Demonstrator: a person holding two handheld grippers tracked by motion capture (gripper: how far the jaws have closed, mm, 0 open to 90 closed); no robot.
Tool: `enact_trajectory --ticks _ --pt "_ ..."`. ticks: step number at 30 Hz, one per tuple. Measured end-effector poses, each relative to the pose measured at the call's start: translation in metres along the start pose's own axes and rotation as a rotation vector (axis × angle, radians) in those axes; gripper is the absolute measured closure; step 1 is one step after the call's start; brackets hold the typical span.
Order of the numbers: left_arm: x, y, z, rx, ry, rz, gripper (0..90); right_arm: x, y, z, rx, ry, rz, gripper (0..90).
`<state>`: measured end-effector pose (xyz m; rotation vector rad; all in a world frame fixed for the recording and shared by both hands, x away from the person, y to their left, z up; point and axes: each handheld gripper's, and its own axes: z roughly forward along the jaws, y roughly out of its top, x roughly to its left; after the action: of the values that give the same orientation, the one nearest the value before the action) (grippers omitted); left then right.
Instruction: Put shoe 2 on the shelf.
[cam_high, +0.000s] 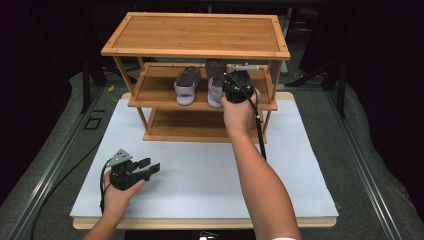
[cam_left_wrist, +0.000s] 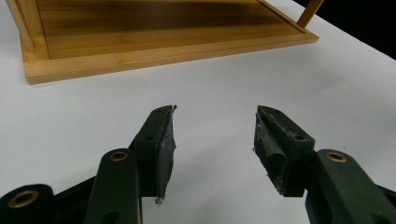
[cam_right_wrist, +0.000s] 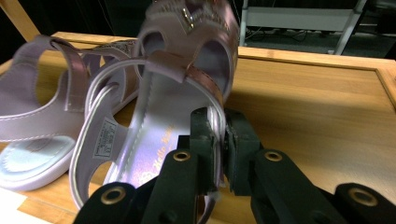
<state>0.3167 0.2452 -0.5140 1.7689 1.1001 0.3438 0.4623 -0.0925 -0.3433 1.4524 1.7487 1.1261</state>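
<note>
Bamboo shoe rack (cam_high: 196, 52) stands on a white table (cam_high: 210, 175); on its middle shelf, the right gripper (cam_right_wrist: 223, 140) pinches the side edge of a lilac sandal (cam_right_wrist: 177, 98) beside its mate (cam_right_wrist: 42, 121). Placing seems underway, so next the jaws likely release. The left gripper (cam_left_wrist: 212, 135) rests wide and empty.

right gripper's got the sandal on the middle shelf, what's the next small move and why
Probably lower it and open the jaws. The right gripper pinches the side edge of the tilted sandal, already on the middle shelf beside its mate.

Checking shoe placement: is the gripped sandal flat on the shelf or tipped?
Tipped: the sandal leans on edge, its side rim pinched by the right gripper.
</note>
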Motion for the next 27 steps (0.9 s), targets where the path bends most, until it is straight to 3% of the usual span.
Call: enact_trajectory --ticks 7,10,11,13,15,16,20,27 --pt "0.0 0.0 0.002 0.003 -0.003 0.006 47.5 -0.002 -0.001 0.016 0.015 -0.04 0.002 82.6" --pt "0.0 0.0 0.002 0.005 -0.002 0.002 47.6 -0.006 0.001 0.02 0.028 -0.004 0.05 82.4" --pt "0.0 0.0 0.002 0.005 -0.002 0.001 47.6 -0.007 0.001 0.021 0.031 0.026 0.041 82.3" --pt "0.0 0.0 0.002 0.003 -0.003 0.002 47.6 -0.005 0.001 0.022 0.031 0.02 0.028 81.5" --pt "0.0 0.001 0.003 0.004 -0.002 0.001 47.6 -0.004 0.002 0.022 0.024 0.06 0.029 79.1" --pt "0.0 0.001 0.003 0.005 -0.001 0.001 47.6 -0.001 0.003 0.02 0.008 0.032 0.038 73.7" --pt "0.0 0.001 0.002 0.003 0.0 0.001 47.6 0.0 0.004 0.016 -0.033 0.088 0.058 63.6" --pt "0.0 0.001 0.003 0.003 0.005 0.002 47.6 -0.001 0.005 0.005 -0.07 0.123 0.043 57.2"
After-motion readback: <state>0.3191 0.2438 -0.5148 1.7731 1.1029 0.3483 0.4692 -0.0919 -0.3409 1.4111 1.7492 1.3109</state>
